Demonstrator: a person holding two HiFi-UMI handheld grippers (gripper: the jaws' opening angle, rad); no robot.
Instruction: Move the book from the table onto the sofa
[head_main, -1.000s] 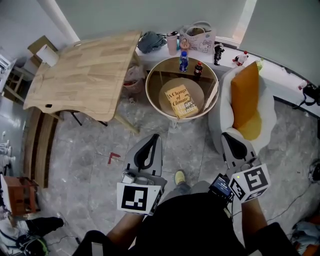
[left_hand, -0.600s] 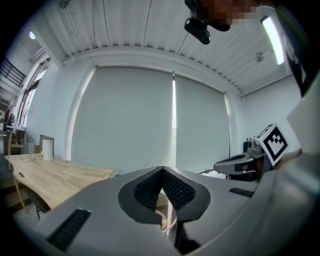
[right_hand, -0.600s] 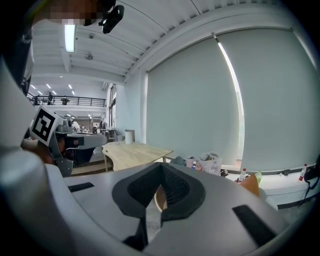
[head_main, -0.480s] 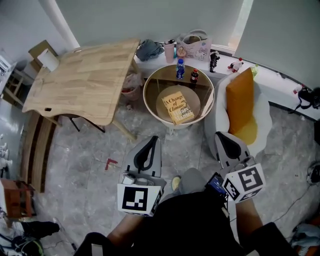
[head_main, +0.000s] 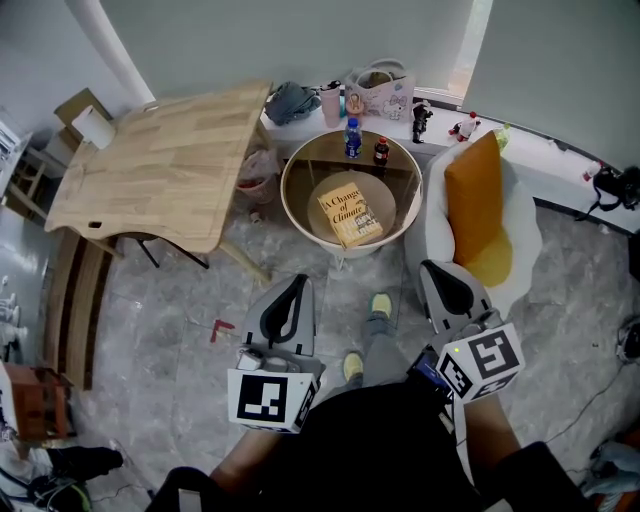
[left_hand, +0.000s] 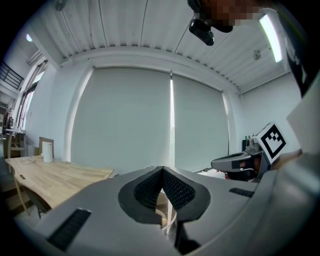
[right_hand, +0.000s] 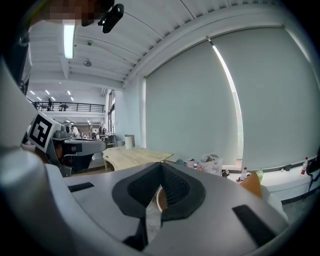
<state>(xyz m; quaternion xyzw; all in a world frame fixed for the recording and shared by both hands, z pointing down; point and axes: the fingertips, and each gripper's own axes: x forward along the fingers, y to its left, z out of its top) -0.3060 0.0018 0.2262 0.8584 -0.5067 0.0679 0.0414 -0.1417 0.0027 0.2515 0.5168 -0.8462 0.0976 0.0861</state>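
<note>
A yellow book (head_main: 350, 215) lies flat on the round glass-topped table (head_main: 298, 165) ahead of me in the head view. To its right stands a white sofa chair (head_main: 527, 240) with an orange cushion (head_main: 480, 205). My left gripper (head_main: 294, 288) is shut and empty, held well short of the table. My right gripper (head_main: 443, 276) is also shut and empty, near the sofa's front left. In the left gripper view the left gripper (left_hand: 162, 172) has its pads touching; the right gripper (right_hand: 161, 167) looks the same in its own view.
A large wooden table (head_main: 160, 160) stands at the left. Two small bottles (head_main: 352, 138) sit on the round table's far side. A low ledge behind holds a bag (head_main: 378, 90), a cup and figurines. My feet in yellow-green shoes (head_main: 381, 305) stand on the grey floor.
The view has shifted forward: the round table and sofa sit higher and slightly left in the picture. My foot has stepped ahead. Both grippers stay shut.
</note>
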